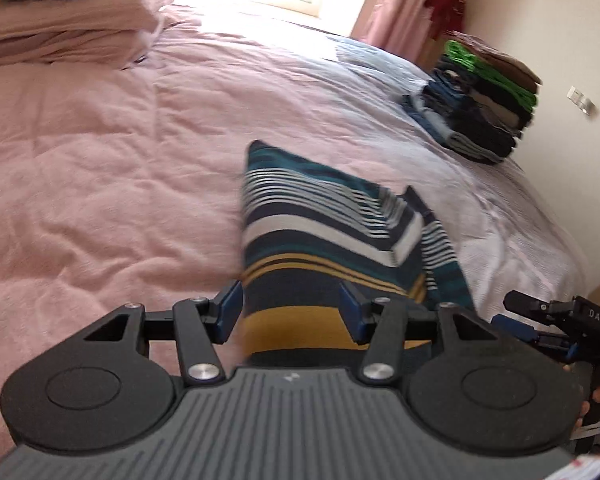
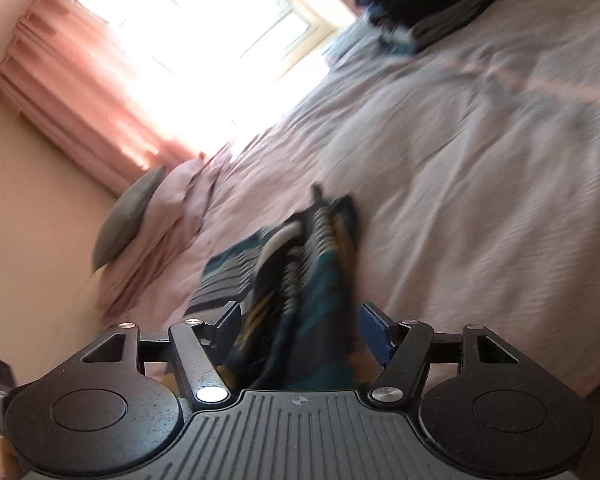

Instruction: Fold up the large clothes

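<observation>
Overhead, both hand-held grippers — left (image 1: 291, 312), right (image 2: 300, 330) — gape around the striped garment (image 1: 320, 220) above a pink bedspread (image 1: 100, 160).

One bit of lettering to call: in the left wrist view, white capitals "DAS" sit on the black body of the right tool (image 1: 512, 322) at the lower right edge, and the word runs off the frame, so the rest cannot be read. The right wrist view is motion-blurred and offers no legible text anywhere.
</observation>
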